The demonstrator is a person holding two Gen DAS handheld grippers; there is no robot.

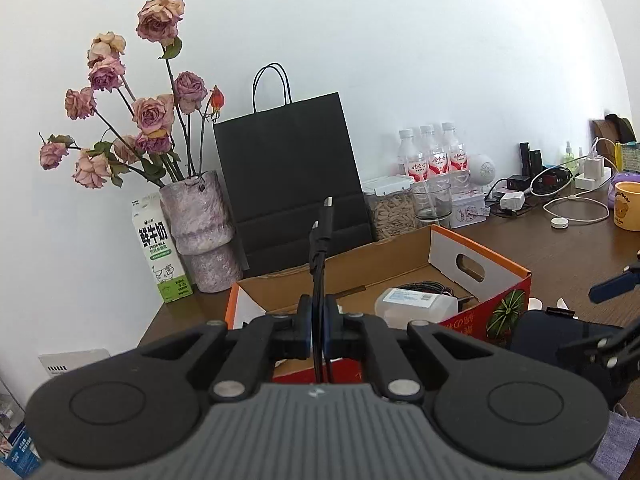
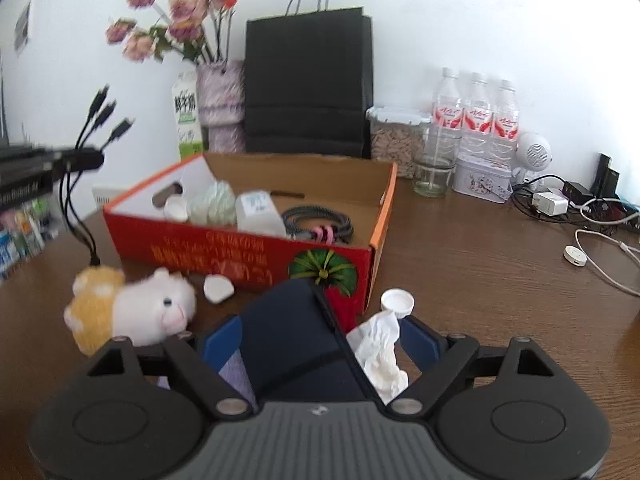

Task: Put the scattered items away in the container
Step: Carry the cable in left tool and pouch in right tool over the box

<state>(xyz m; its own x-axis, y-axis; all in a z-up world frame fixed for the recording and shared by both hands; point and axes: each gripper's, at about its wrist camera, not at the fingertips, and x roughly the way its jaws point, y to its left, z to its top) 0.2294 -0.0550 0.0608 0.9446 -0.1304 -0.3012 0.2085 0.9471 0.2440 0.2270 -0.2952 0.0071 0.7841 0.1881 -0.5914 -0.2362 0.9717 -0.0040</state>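
Nearest, the left gripper (image 1: 318,328) has its fingers clenched on a black multi-plug cable (image 1: 320,248) lifted toward the cardboard box (image 1: 480,264) at twelve o'clock, needing release inside; the right gripper (image 2: 318,344) gapes around a dark pouch (image 2: 288,320).

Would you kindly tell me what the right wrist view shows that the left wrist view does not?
Only the right wrist view shows the plush toy, crumpled tissue and white bottle cap on the table. Only the left wrist view shows the yellow mug. Both show the cardboard box, black paper bag and the multi-plug cable pinched in the left tongs.
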